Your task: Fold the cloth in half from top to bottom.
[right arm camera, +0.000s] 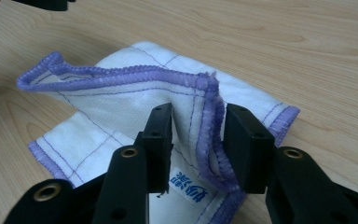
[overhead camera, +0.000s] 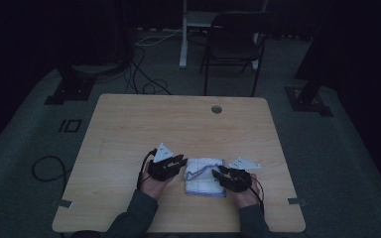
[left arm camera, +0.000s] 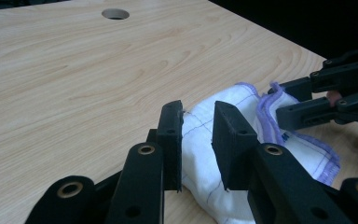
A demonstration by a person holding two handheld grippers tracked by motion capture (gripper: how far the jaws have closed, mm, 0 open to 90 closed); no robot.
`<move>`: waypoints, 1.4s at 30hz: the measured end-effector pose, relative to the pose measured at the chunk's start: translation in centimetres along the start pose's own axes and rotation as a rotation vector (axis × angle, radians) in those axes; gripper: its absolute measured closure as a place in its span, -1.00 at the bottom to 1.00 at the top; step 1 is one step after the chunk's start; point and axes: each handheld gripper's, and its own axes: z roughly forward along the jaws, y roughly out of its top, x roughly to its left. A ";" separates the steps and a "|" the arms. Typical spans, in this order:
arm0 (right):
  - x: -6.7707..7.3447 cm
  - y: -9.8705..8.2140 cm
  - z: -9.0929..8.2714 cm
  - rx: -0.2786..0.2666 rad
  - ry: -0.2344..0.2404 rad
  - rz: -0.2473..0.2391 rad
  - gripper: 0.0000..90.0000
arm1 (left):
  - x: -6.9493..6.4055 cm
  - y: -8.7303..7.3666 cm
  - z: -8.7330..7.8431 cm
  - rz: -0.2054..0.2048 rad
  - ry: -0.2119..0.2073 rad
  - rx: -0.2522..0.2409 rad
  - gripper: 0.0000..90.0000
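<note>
Dim room, pale wooden table (overhead camera: 178,124); folded white cloth (overhead camera: 204,176) near its front edge, between left gripper (overhead camera: 177,163) and right gripper (overhead camera: 222,175), both parted, unclamped.

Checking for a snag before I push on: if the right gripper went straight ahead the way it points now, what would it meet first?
Most likely the raised purple-hemmed fold of the white cloth, which stands between the open jaws of the right gripper. Whether a pad already brushes it is unclear.

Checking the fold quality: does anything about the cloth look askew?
Yes. The white cloth is not lying flat: a purple-hemmed edge stands up in a ridge between the right claw's open jaws, untidily.
</note>
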 end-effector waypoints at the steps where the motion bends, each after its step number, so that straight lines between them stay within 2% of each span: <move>1: 0.0 0.0 0.0 0.000 -0.002 0.001 0.37 | 0.0 0.0 0.2 -0.001 -0.001 0.003 0.63; 10: -0.2 -0.4 -0.4 0.009 -0.028 0.000 0.31 | -0.9 -1.1 1.8 0.029 -0.030 0.070 0.61; 14: -0.3 -0.4 -0.5 0.009 -0.040 -0.004 0.30 | -1.5 -1.7 1.7 0.056 -0.049 0.092 0.60; 19: -0.3 -0.5 -0.8 0.010 -0.062 -0.025 0.29 | -1.9 -2.6 1.1 0.049 -0.064 0.095 0.59; 27: -0.3 -0.6 -1.2 0.008 -0.074 -0.031 0.28 | -2.6 -4.0 0.7 0.076 -0.077 0.139 0.57; 32: -0.5 -0.6 -1.9 -0.014 -0.083 -0.014 0.29 | -2.8 -4.5 0.6 0.079 -0.077 0.151 0.57; 35: -0.8 -0.5 -2.5 -0.052 -0.069 0.026 0.29 | -2.9 -4.8 0.6 0.076 -0.076 0.155 0.57; 37: -0.9 -0.5 -2.9 -0.066 -0.077 0.034 0.29 | -3.0 -4.9 0.7 0.078 -0.075 0.158 0.56; 42: -1.1 -0.5 -3.0 -0.074 -0.087 0.048 0.29 | -3.2 -5.2 0.9 0.087 -0.074 0.171 0.55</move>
